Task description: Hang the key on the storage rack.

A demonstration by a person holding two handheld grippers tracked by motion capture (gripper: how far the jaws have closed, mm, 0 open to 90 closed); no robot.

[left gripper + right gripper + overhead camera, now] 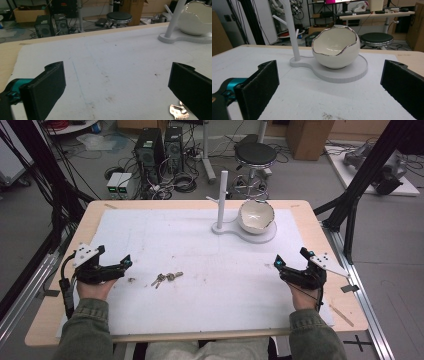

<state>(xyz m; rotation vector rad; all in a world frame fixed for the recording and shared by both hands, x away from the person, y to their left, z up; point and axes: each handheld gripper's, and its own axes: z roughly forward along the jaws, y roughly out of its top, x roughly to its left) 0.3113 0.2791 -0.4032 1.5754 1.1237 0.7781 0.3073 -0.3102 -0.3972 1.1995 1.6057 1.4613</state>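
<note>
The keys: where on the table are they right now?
In the high view the keys lie flat on the white mat, left of centre, just right of the open left gripper and well short of the egg-shaped bowl.

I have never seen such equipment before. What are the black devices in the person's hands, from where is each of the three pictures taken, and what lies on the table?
There is no robot here. A person holds a black two-jaw tool in each hand: the left tool and the right tool. Both stand open and hold nothing.

The high view looks down from above the person's side. The other two pictures come from small cameras riding on each tool, looking along its black jaws.

On the white sheet covering the wooden table lies a small bunch of metal keys, near the left tool. Farther away stands a white stand with an upright post, and on its round base rests a white egg-shaped ceramic bowl with a jagged silver rim.
</note>
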